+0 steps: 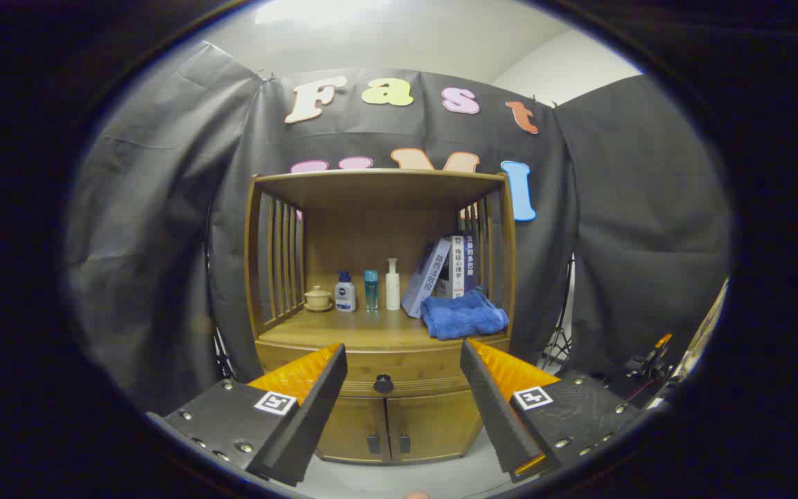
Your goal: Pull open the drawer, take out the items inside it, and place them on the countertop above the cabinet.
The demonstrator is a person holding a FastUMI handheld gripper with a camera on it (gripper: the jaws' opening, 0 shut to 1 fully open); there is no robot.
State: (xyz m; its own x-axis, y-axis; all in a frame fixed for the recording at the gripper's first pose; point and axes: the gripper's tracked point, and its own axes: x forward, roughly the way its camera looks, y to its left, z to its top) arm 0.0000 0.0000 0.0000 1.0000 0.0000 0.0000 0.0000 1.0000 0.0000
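Observation:
A wooden cabinet point(378, 326) stands ahead against the black cloth wall. Its drawer point(406, 378) sits shut under the countertop point(371, 334), with a round black knob point(383, 383) in the middle. My gripper point(402, 360) is open, its two orange-and-black fingers point(302, 388) spread wide on either side of the knob and still some way short of it. Nothing is between them. What lies inside the drawer is hidden.
On the countertop stand a small lidded cup point(317, 299), three bottles point(369, 289), leaning books point(440, 274) and a folded blue towel point(463, 315). Two lower doors point(399, 426) sit shut below the drawer. Slatted sides and a top shelf point(378, 181) enclose the counter. Tripod legs point(558, 346) stand beside the cabinet's right side.

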